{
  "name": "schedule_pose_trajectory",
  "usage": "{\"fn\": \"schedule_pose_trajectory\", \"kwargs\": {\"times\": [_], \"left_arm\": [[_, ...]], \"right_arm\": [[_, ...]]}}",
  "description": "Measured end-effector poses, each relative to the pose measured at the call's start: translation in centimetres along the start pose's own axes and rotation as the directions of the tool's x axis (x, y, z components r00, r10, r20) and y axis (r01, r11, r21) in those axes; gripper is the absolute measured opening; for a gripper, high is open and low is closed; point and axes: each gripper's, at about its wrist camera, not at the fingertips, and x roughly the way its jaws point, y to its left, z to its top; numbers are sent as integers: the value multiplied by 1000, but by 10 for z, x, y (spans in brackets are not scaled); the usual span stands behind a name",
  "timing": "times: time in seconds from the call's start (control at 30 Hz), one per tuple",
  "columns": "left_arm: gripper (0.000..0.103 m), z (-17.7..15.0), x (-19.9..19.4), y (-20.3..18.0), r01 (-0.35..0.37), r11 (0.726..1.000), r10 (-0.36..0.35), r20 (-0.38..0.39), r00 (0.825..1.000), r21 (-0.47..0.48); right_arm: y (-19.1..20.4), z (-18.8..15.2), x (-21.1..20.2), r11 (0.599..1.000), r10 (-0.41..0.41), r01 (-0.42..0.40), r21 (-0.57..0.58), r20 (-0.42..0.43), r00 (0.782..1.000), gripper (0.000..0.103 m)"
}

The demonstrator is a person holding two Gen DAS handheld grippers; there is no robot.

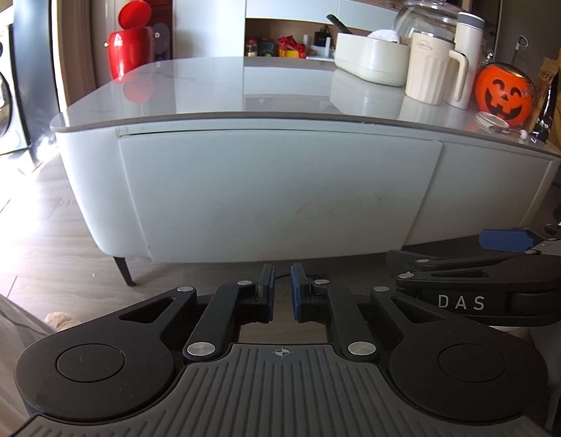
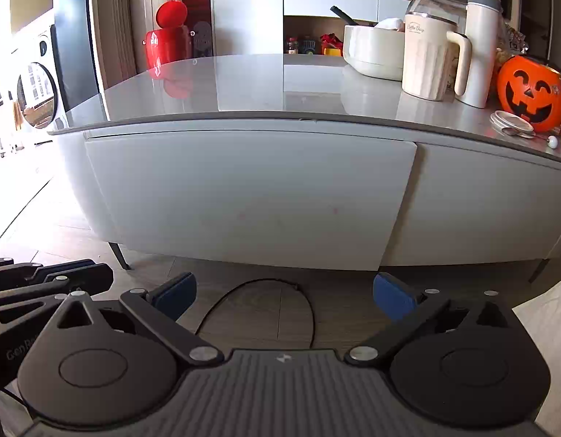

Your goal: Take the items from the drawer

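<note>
A white drawer front (image 1: 276, 193) (image 2: 251, 193) on the low coffee table stands flush and closed, its contents hidden. My left gripper (image 1: 282, 293) hovers low over the floor in front of it, its blue pads nearly together with a narrow gap and nothing between them. My right gripper (image 2: 284, 296) is wide open and empty, also short of the drawer. In the left wrist view the right gripper (image 1: 506, 244) shows at the right edge. The left gripper's arm (image 2: 43, 280) appears at the left edge of the right wrist view.
On the grey tabletop (image 1: 214, 87) sit a cream mug (image 1: 431, 69), a white bowl (image 1: 371, 58), a glass jar (image 1: 426, 14), a tumbler (image 1: 469, 54) and an orange pumpkin bucket (image 1: 504, 94). A red bin (image 1: 131, 47) stands behind. A black cable (image 2: 258, 306) lies on the wood floor.
</note>
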Motion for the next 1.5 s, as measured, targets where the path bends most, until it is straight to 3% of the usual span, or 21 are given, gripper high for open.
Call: {"fn": "schedule_pose_trajectory", "kwargs": {"times": [1.5], "left_arm": [[11,4,-2,0,11,1000,-11,-2,1000,-13]], "right_arm": [[-4,3,5,1000,-4,5,12,-46,999,103]]}}
